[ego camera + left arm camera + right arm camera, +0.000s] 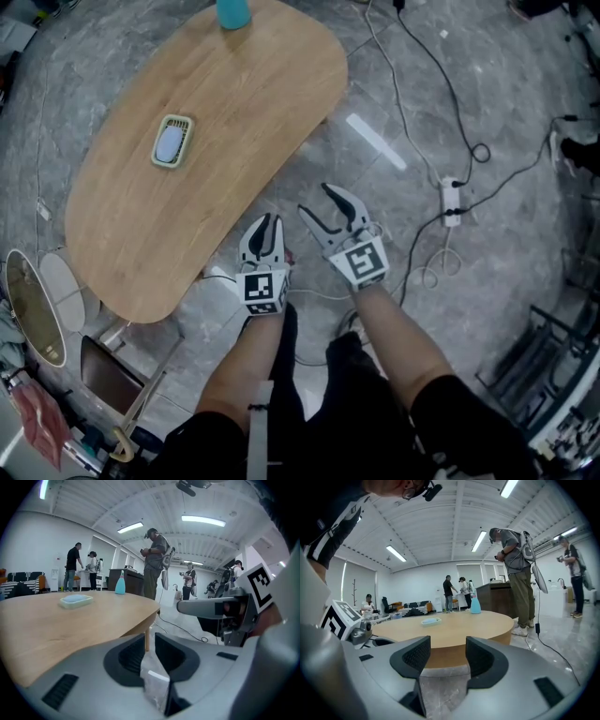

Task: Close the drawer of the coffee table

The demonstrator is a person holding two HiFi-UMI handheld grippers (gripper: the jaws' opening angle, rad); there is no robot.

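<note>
Coffee table [244, 103] has a rounded wooden top.

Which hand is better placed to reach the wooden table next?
Probably left: the left hand-held gripper lies closer to the coffee table; the right hand-held gripper is farther off, over the floor.

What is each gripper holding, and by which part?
Nothing. The left gripper has jaws narrowly apart, the right gripper wide apart; both are empty and clear of the coffee table.
</note>
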